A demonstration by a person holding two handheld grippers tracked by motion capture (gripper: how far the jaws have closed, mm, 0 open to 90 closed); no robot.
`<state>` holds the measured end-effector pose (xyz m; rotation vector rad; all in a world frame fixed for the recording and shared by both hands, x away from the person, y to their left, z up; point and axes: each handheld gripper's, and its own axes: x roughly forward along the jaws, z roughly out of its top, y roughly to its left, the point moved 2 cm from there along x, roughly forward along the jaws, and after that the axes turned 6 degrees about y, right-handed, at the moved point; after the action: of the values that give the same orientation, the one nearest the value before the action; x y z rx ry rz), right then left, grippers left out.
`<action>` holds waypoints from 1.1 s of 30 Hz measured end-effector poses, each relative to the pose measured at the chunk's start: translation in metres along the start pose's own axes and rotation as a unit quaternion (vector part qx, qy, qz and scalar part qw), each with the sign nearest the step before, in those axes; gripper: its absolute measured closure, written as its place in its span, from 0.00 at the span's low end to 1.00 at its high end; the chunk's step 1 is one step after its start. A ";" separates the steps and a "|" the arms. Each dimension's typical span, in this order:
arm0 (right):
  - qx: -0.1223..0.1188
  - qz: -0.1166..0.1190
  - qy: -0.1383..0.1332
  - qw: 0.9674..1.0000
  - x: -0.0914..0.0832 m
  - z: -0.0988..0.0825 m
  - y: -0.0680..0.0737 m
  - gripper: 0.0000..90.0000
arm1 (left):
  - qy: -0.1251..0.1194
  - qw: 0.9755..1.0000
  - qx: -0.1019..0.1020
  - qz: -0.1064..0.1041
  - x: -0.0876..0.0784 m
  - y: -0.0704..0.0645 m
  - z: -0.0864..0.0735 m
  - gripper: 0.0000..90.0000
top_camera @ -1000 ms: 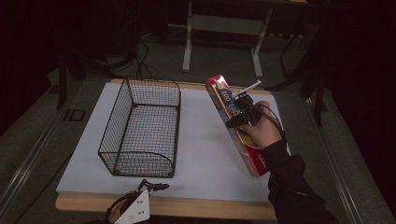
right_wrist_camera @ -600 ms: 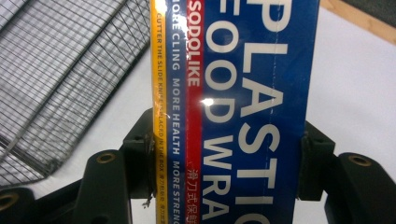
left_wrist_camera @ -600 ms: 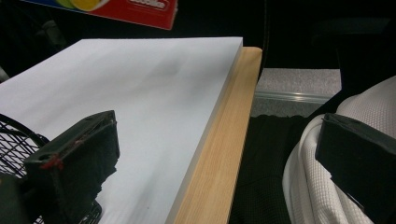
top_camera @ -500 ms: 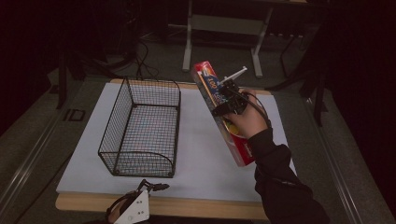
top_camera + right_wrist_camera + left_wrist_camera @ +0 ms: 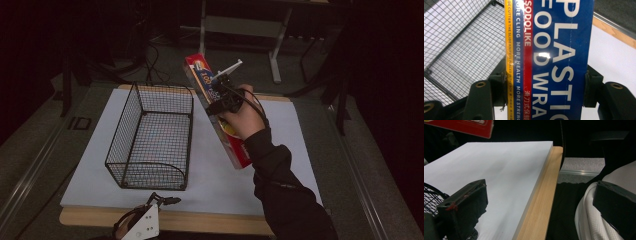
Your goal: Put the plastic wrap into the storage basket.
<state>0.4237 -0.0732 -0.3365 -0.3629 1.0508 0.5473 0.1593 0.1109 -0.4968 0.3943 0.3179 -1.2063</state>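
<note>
Glossy cardboard wrap box [image 5: 554, 57]; black wire-mesh metal basket [image 5: 150, 140]; matt white sheet [image 5: 499, 170] over smooth wood table edge [image 5: 544, 200].

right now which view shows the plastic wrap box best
The high view: the whole plastic wrap box shows there, tilted in the right gripper beside the wire basket. The right gripper view gives a close-up of its lettering between the jaws; the left gripper view catches a red corner.

One plastic wrap box [image 5: 216, 107], just the one. One wire basket [image 5: 152, 137] toward the table's left edge. One white sheet [image 5: 210, 165] covering the one wooden table [image 5: 200, 222]. Two grippers: right gripper [image 5: 222, 97], left gripper [image 5: 142, 225].
</note>
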 end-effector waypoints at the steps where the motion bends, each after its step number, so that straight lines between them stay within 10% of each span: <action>1: -0.001 0.000 -0.001 1.000 0.000 0.002 0.002 0.43 | 0.000 1.000 0.000 0.000 0.000 0.000 0.000 0.00; 33: -0.025 0.045 -0.062 0.997 0.020 0.066 0.099 0.43 | -0.008 1.000 0.003 -0.006 -0.002 -0.002 0.001 0.00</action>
<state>0.4201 0.0468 -0.3264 -0.3219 0.9382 0.6693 0.1571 0.1117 -0.4948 0.3879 0.3023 -1.2212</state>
